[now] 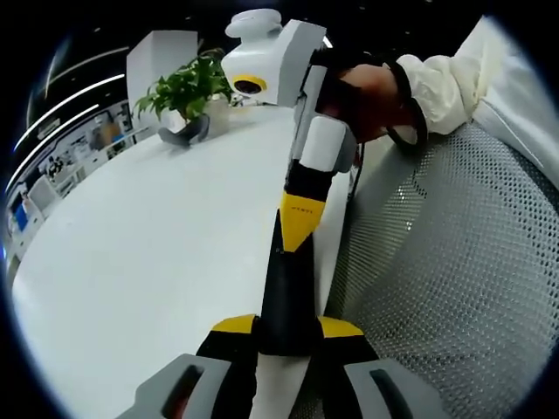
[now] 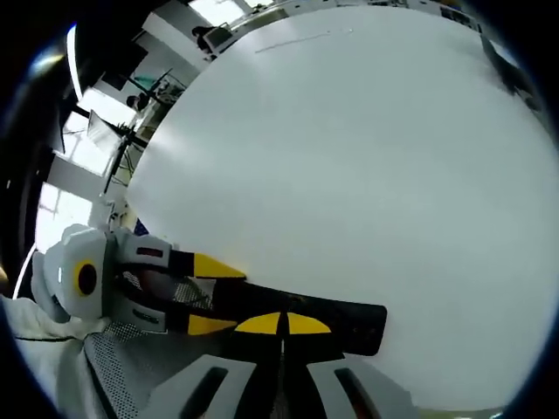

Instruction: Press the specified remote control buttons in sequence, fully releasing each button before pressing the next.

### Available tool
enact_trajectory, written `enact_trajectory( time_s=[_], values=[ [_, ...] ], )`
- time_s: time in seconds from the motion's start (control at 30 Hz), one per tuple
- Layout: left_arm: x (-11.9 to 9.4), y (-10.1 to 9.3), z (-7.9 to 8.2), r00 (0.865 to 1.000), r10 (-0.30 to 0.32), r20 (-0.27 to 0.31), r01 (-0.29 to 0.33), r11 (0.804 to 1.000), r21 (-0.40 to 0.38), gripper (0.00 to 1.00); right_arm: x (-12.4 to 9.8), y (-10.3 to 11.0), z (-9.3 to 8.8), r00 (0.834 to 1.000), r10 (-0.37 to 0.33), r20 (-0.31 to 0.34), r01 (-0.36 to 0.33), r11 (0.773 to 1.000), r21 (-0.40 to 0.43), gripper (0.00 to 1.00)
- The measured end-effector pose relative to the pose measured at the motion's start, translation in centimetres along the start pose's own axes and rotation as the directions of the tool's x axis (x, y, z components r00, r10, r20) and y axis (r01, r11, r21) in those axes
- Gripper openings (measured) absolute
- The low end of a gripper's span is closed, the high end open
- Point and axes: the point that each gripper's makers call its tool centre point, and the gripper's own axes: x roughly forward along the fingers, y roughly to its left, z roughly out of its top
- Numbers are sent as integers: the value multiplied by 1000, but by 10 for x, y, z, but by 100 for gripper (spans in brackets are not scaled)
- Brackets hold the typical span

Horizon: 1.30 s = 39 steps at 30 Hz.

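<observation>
Mostly I see open white table (image 2: 349,157) far ahead; its edge runs beside a mesh chair (image 1: 463,288) on the right. My left gripper (image 1: 286,336) clamps the black remote (image 1: 286,297) end, at the table edge. Right gripper (image 2: 281,325) pinches its side, jaws narrow. Plant (image 1: 188,92) far left.

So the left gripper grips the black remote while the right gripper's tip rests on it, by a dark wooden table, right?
No: the table is white, not dark wood, as the left gripper view shows. The left gripper does grip the black remote, with the right gripper's tip on it.
</observation>
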Motion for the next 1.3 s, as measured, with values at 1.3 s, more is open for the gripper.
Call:
enact_trajectory(
  time_s=[1.3],
  values=[
    [0,-1,1,1000,-2,19,2,1000,20,25,-4,-3,-1,983,-106,149,92,990,103,0]
  ],
)
